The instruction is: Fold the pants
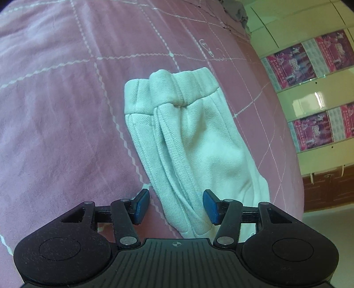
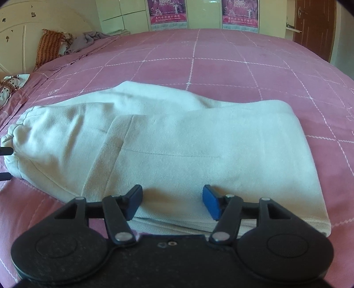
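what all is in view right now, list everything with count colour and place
pants: one, white, folded, lying on the bed
bedspread: one, pink with white grid lines, under the pants
pillow: one, orange-brown patterned, by the headboard
grey cloth: one, crumpled near the pillow
posters: two, magenta, on the cream wardrobe
door: one, brown, far right
left gripper: black, blue pads, open, over the pants' end
right gripper: black, blue pads, open, at the pants' near edge

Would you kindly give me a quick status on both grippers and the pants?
Left gripper open, empty, over the pants. Right gripper open, empty, at their near edge. Pants folded, lying on the pink bedspread. Nothing in the way.
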`<state>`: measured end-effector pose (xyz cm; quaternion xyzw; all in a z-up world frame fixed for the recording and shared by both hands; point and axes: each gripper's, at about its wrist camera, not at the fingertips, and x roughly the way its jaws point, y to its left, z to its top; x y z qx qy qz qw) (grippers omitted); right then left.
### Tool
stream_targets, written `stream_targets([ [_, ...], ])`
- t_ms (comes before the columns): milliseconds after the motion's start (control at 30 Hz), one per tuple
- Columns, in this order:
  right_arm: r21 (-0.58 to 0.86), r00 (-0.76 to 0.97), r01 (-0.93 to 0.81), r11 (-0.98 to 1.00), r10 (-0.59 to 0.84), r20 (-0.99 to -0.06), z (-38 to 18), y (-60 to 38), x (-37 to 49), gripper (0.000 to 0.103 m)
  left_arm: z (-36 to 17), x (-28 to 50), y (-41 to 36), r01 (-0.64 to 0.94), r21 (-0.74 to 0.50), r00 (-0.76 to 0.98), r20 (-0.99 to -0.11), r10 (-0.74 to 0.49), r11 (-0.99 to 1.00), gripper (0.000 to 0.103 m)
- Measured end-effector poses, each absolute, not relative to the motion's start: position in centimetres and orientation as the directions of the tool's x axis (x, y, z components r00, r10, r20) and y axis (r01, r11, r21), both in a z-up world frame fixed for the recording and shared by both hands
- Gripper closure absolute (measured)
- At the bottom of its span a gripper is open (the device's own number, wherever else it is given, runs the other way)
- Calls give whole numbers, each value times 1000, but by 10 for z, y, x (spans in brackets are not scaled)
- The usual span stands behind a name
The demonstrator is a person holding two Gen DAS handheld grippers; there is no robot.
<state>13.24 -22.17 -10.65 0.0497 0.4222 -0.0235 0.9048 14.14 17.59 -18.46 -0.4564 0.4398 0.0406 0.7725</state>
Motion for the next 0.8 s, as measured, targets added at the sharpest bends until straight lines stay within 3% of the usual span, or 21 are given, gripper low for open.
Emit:
stream_targets([
  [367, 65, 643, 91, 994, -8, -766, -108, -218, 135, 34, -215, 179, 174, -476, -753, 669, -646, -368, 455, 50],
  [400, 69, 642, 93, 993, -7, -766, -108, -218, 134, 33, -217, 185, 172, -478, -752, 672, -646, -363, 455, 59],
  [433, 72, 642, 94, 993, -5, -767, -108, -219, 135, 33, -220, 190, 170, -483, -747, 668, -652, -359, 457, 75],
  [467, 73, 642, 93, 993, -4, -767, -108, -219, 135, 32, -224, 194, 169, -492, -744, 667, -656, -355, 451, 80],
  [633, 69, 636, 95, 993, -7, -772, -107, -217, 138, 32, -226, 199, 161, -491, -745, 686, -650, -327, 451, 86],
  [733, 78, 641, 95, 993, -1, -768, -99, -219, 139, 44, -198, 198, 149, -415, -741, 725, -620, -301, 528, 86],
  [800, 96, 652, 105, 990, 4, -758, -94, -223, 141, 46, -172, 207, 136, -324, -716, 750, -593, -293, 619, 86],
])
